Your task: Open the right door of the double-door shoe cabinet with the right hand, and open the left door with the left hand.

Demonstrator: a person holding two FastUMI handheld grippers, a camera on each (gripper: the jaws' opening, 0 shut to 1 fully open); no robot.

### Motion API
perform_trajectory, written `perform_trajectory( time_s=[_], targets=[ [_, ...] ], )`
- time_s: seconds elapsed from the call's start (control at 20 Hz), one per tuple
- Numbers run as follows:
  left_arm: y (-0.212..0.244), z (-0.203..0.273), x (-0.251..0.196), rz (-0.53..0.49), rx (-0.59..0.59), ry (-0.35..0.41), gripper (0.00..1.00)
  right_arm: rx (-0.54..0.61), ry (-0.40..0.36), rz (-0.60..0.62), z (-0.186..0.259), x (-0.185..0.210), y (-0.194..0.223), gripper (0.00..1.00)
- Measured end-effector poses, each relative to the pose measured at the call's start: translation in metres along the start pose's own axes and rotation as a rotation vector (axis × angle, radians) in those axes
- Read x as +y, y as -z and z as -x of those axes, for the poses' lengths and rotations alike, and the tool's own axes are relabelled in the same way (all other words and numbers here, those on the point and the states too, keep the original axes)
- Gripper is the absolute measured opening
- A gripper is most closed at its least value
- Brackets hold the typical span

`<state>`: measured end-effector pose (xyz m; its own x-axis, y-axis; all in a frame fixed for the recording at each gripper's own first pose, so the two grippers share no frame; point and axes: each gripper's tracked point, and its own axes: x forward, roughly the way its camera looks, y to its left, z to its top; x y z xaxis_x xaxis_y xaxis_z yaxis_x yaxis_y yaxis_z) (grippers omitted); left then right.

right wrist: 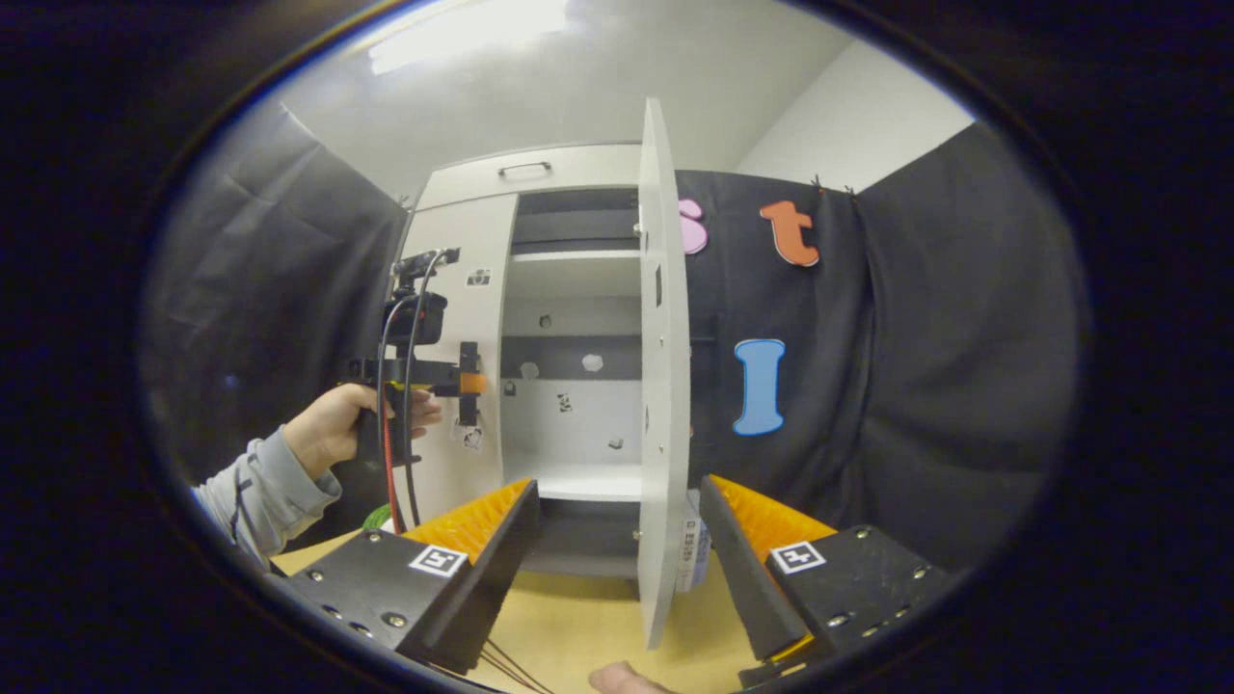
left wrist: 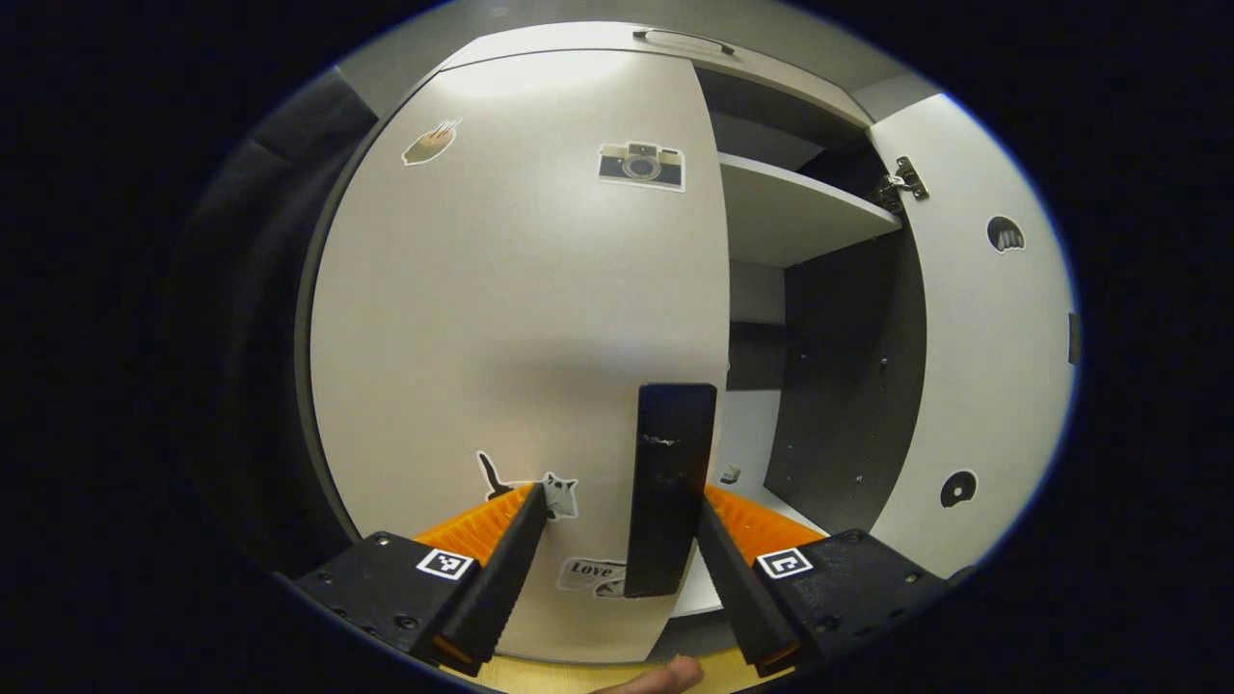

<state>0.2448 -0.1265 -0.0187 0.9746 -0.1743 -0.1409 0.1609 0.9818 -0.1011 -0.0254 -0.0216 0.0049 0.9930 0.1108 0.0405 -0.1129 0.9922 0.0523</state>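
The right door (right wrist: 660, 386) already stands swung out, edge-on between the spread fingers of the right gripper (right wrist: 617, 540), which grips nothing; the left door (left wrist: 521, 318) is closed, its dark handle (left wrist: 670, 487) between the spread fingers of the left gripper (left wrist: 617, 549), nearer the right finger; best to centre on the handle, clench squarely, then pull along the hinge's arc, not straight back
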Motion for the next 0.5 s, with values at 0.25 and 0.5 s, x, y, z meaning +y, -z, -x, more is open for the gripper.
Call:
perform_trajectory(
  time_s=[0.25,0.5],
  targets=[
    [0.004,-0.005,-0.023,-0.035,0.06,0.068,0.49,0.038,0.016,-0.038,0.013,0.014,0.009,0.98],
    [0.006,0.0,-0.021,-0.014,0.066,0.102,0.3,0.041,0.016,-0.052,0.035,0.03,0.008,0.98]
  ],
)
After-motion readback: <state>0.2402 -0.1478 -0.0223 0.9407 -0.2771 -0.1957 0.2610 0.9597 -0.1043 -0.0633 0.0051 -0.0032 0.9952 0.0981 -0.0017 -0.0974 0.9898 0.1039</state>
